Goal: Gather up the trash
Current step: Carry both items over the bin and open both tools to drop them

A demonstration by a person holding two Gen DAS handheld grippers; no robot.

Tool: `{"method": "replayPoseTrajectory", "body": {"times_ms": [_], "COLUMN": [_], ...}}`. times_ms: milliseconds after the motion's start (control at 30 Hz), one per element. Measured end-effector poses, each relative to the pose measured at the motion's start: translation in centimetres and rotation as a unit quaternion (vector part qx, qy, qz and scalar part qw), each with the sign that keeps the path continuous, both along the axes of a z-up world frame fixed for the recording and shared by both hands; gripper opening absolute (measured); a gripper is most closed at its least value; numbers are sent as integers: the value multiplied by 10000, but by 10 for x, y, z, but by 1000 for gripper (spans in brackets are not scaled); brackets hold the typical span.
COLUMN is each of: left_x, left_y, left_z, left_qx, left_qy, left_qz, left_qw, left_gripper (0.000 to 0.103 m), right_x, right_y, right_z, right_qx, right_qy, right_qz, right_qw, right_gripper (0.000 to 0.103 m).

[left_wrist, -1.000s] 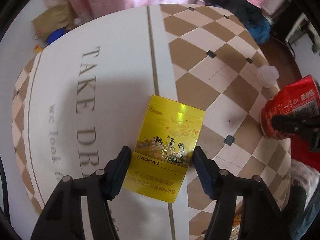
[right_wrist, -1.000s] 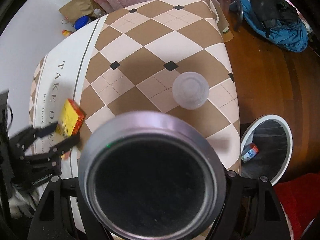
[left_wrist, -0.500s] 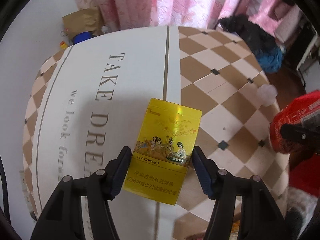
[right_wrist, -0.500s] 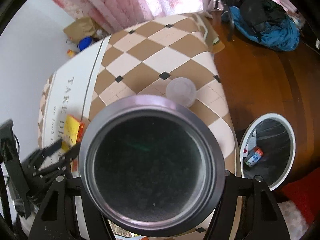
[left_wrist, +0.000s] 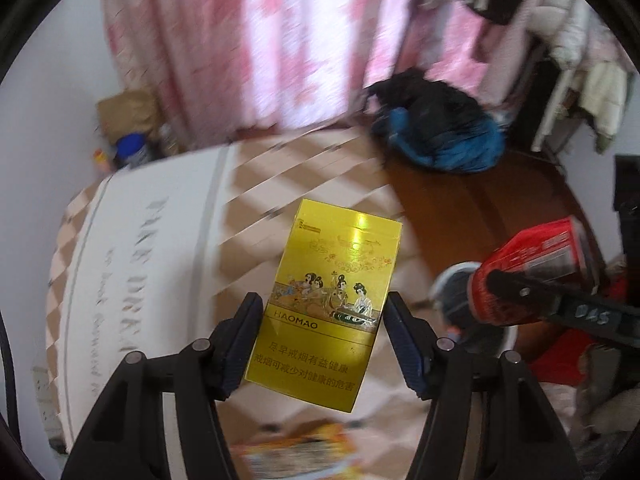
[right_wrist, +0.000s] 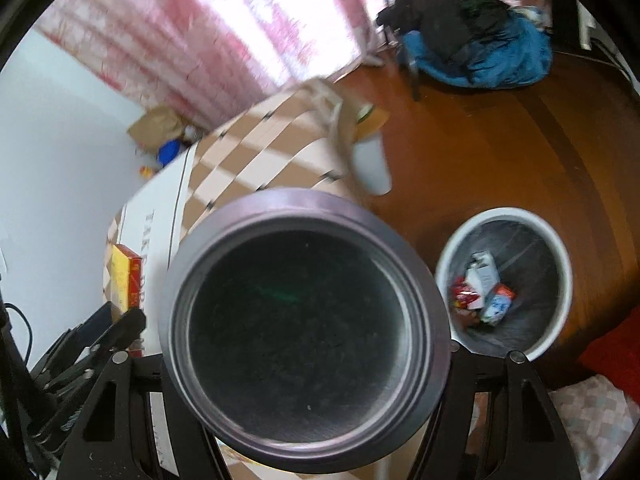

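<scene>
Left tool (left_wrist: 324,336) is clamping a yellow cigarette pack (left_wrist: 326,296) by its two long edges, both fingers (left_wrist: 244,340) pressing flat against the sides; the pack is standing out ahead of the tool, face toward the lens, "HAOMAO" print readable, lifted clear of the counter (left_wrist: 160,248) lying below and ahead. The counter is wearing a checkered brown-and-cream cloth with a white lettered band, blurred in this view. To the right of the left tool, the right tool (left_wrist: 560,300) is showing side-on, gripping a red soda can (left_wrist: 536,264). Right tool (right_wrist: 306,360), in its own view, is clenching that soda can (right_wrist: 304,332); the can's dark concave base is filling the frame just ahead of the lens, hiding the fingertips. Ahead and to the right of the right tool, down on the wooden floor (right_wrist: 500,148), a white trash bin (right_wrist: 560,248) is sitting open with a few wrappers and small cartons lying in its black liner. The bin is sitting apart from the counter edge. To the left of the right tool, the left tool (right_wrist: 120,320) is showing with the yellow pack (right_wrist: 122,276) in its grip. Far ahead, a blue and black heap of clothing (right_wrist: 476,52) is resting near pink curtains (right_wrist: 224,28).
</scene>
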State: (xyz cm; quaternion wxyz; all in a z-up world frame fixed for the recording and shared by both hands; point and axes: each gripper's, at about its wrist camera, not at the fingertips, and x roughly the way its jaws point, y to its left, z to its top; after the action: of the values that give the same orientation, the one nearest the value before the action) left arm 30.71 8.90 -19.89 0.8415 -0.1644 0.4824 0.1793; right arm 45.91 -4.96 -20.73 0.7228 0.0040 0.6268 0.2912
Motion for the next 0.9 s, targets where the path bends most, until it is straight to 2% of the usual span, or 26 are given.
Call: {"method": "replayPoseTrajectory", "body": {"times_ms": [200,367,433,600,733,900], "left_x": [62,120,142,190,219,236], "left_y": [-77,-134,-150,-172,-180,-183], "left_z": [19,-5,-26,-89,-134,-168], "left_qx": [-151,-434,-577,-1002,-1041,-1096], "left_qy": [-264,-134,42,543,991,1363], "left_qz": [-689,-1136,-1215,-1267,-1326,-1274], "left_qw": [9972,9925,9909,9854,9807,9763], "left_gripper": [59,59,59,59,59,60], "right_x": [37,68,78,105,127,143], "right_y": [-96,-172,-194,-233,-249,-253], "right_z": [25,13,-1,-62,-121,-180], "right_qx": [-2,-238,-323,-584,-712,-785], "right_qy": [-224,-196,-101,291,675,1006], "right_qz": [-506,-890,-995,-1098,-1165,-1191], "right_qw": [9985,9956,9945,9918,9883,9847], "right_gripper": [71,71,71,71,71,71]}}
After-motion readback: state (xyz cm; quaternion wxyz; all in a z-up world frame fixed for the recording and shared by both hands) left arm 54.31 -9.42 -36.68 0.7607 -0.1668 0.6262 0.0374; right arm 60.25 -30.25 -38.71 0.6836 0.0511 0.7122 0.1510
